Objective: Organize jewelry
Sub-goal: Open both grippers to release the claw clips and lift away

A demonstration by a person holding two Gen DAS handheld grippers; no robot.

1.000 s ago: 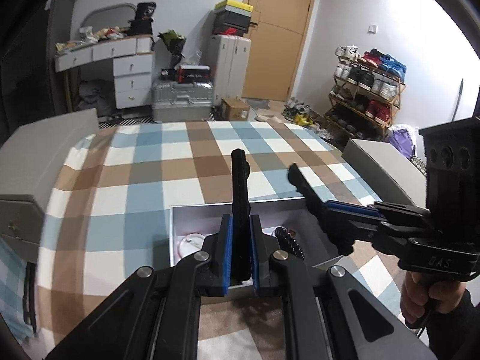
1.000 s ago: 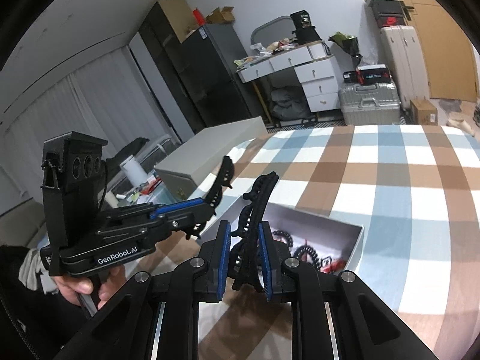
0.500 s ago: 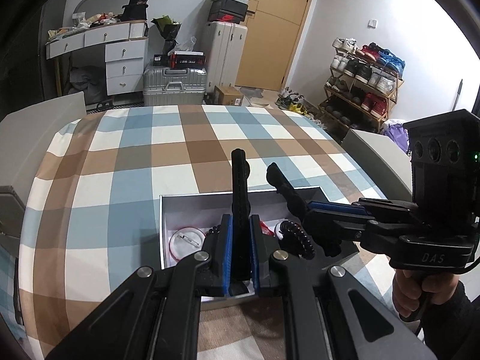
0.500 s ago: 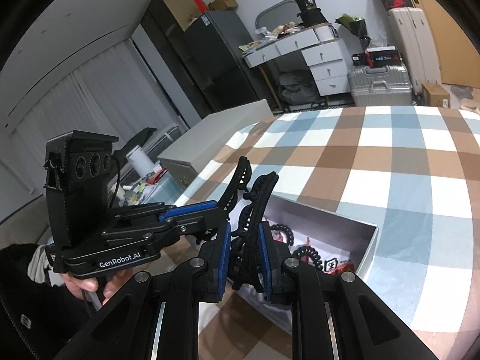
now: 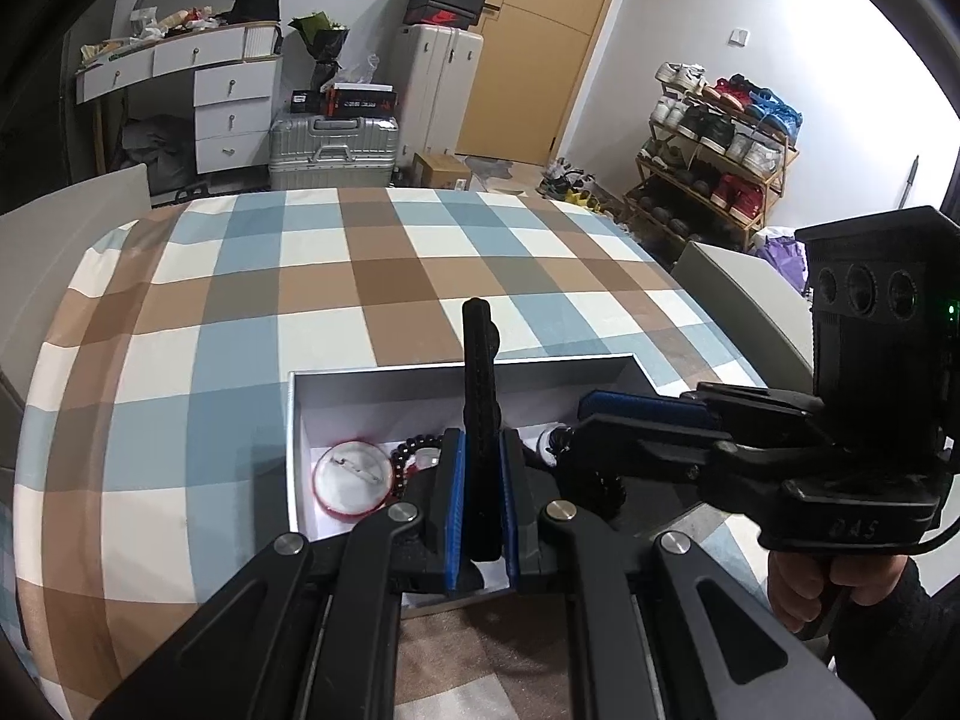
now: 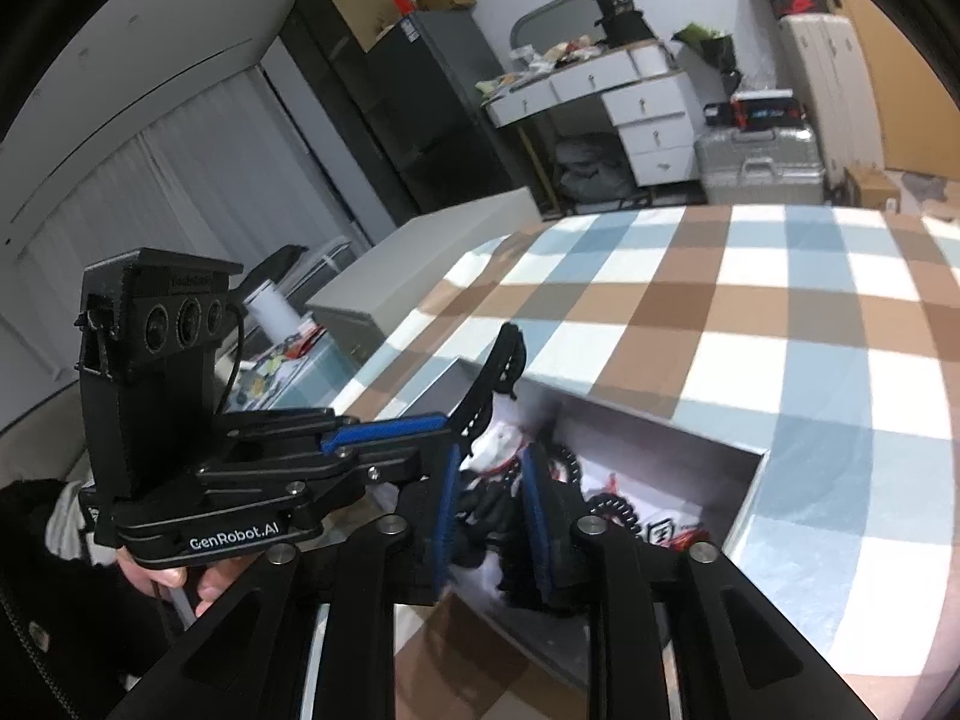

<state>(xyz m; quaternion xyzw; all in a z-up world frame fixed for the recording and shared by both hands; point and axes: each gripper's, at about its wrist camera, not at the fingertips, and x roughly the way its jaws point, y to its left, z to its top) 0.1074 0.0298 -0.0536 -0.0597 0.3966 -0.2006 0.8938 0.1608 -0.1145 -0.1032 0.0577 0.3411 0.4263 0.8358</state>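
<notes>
On the checked cloth [image 5: 372,276], a soft weave of blue, brown and cream squares, sits a shallow white box [image 5: 384,384] with stiff, straight card walls. Inside lie a round badge [image 5: 353,483] with a red rim and a pin across its pale back, a string of dark round beads [image 5: 414,450], and a black coiled cord [image 6: 612,507], springy like a phone lead, on white printed paper.

Over the near edge of the box, the left gripper [image 5: 480,510] has its blue ribbed pads pressed together, the matte black fingers closed flat against each other with nothing between them. From the right wrist view it shows as a black plastic body [image 6: 384,438] reaching over the box's left end.

Dipping into the box from the right, the right gripper [image 6: 492,504] has its blue pads slightly apart with dark, blurred shapes between them; whether it grips anything I cannot tell. A hand [image 5: 804,582] grasps its handle.
</notes>
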